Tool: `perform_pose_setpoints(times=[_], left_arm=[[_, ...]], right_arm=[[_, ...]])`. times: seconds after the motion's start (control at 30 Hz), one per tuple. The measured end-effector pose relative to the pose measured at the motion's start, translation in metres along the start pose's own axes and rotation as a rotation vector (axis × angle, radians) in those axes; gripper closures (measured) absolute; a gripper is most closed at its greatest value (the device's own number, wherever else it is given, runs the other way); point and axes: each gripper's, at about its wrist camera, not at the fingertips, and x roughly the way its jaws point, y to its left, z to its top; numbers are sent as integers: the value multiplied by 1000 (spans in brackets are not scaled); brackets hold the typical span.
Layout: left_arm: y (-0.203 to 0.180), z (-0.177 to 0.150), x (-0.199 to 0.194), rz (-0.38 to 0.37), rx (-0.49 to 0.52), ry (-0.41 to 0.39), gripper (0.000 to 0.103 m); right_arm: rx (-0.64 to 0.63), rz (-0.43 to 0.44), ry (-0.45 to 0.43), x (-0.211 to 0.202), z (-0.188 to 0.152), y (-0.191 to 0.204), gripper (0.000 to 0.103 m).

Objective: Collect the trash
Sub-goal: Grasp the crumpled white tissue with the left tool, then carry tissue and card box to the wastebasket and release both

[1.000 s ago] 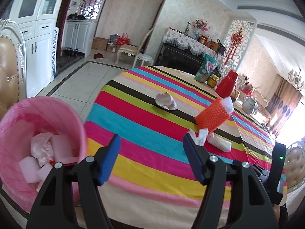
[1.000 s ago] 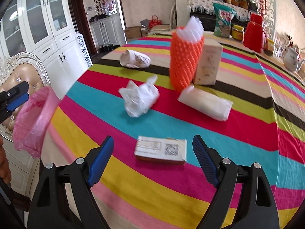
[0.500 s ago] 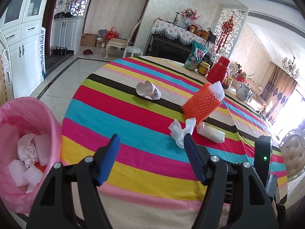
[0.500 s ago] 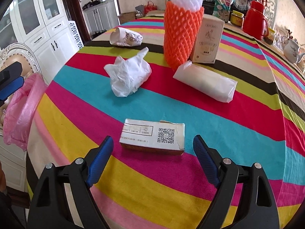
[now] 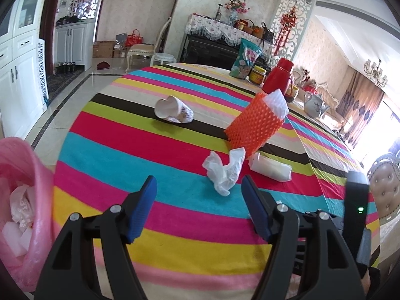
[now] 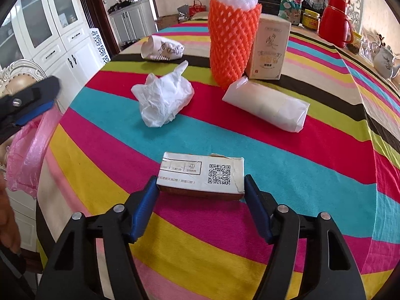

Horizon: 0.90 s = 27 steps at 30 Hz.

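Observation:
A small white carton with a QR code (image 6: 201, 176) lies on the striped tablecloth (image 6: 312, 190). My right gripper (image 6: 200, 195) is open, its blue pads flanking the carton's two ends. A crumpled white tissue (image 6: 162, 100) (image 5: 223, 172), a white wrapped packet (image 6: 267, 106) (image 5: 271, 167), a tipped paper cup (image 6: 162, 48) (image 5: 173, 110) and an orange foam net sleeve (image 6: 232, 42) (image 5: 252, 122) lie farther on. My left gripper (image 5: 198, 207) is open and empty above the table's near edge. A pink-lined bin (image 5: 18, 207) holding trash is at its left.
A beige box (image 6: 271, 50) stands behind the orange sleeve. A snack bag (image 5: 246, 58), a jar (image 5: 257, 75), a red flask (image 5: 278, 76) and a teapot (image 5: 313, 105) stand at the far side. White cabinets (image 6: 52, 32) and a chair (image 5: 386, 187) flank the table.
My right gripper has moved forward and down until its pads flank the carton. My left gripper has swung right, so the bin slid toward the frame's left edge.

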Motion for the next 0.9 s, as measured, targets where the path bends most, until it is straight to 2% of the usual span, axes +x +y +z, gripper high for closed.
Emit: perform_pose_setpoints(times=[0.33, 0.5, 0.7, 0.77, 0.9], left_arm=[[-21, 7, 53, -38, 40, 96, 37], [-29, 11, 83, -36, 52, 148, 45], [-32, 11, 106, -16, 61, 197, 60], [-33, 10, 111, -16, 69, 213, 83], [-31, 11, 106, -25, 68, 203, 91]], right_arm=[[70, -41, -125, -33, 13, -28, 38], [108, -46, -164, -44, 15, -39, 38], [126, -48, -176, -46, 14, -43, 38], [126, -49, -177, -46, 14, -42, 38], [124, -42, -178, -46, 14, -41, 38]])
